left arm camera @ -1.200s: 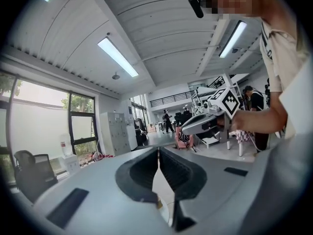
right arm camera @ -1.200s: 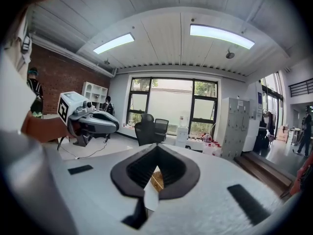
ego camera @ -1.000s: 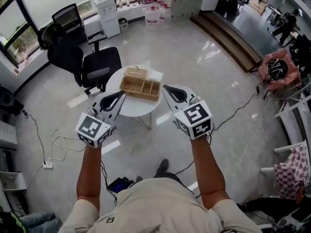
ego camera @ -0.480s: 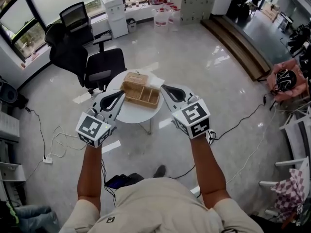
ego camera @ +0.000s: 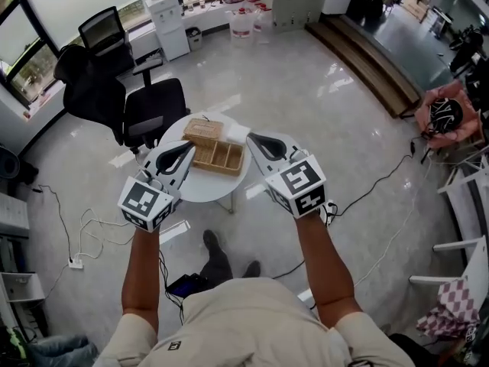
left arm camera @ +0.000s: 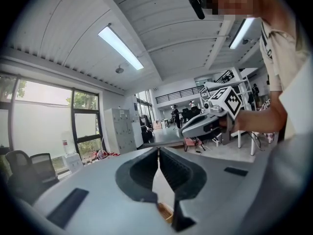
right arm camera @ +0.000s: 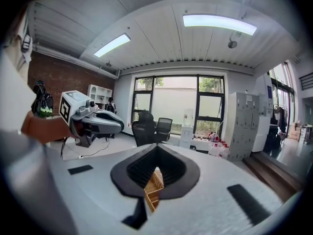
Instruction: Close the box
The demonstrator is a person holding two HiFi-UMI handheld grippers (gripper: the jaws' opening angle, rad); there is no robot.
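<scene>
A wooden box with open compartments and a woven lid part at its far-left end sits on a small round white table. Both grippers are held above the floor, short of the table's near edge. My left gripper points at the box's near-left side, shut and holding nothing. My right gripper points at its right end, also shut and holding nothing. In the left gripper view a sliver of the box shows below the closed jaws. In the right gripper view the box shows through the gap under the jaws.
A black office chair stands right behind the table. White paper lies at the box's far end. Cables and a power strip trail on the floor at left, another cable at right. The person's feet are below the table.
The table and box have shifted slightly lower in the head view as the person steps forward. Both grippers keep their pose and stay shut.
</scene>
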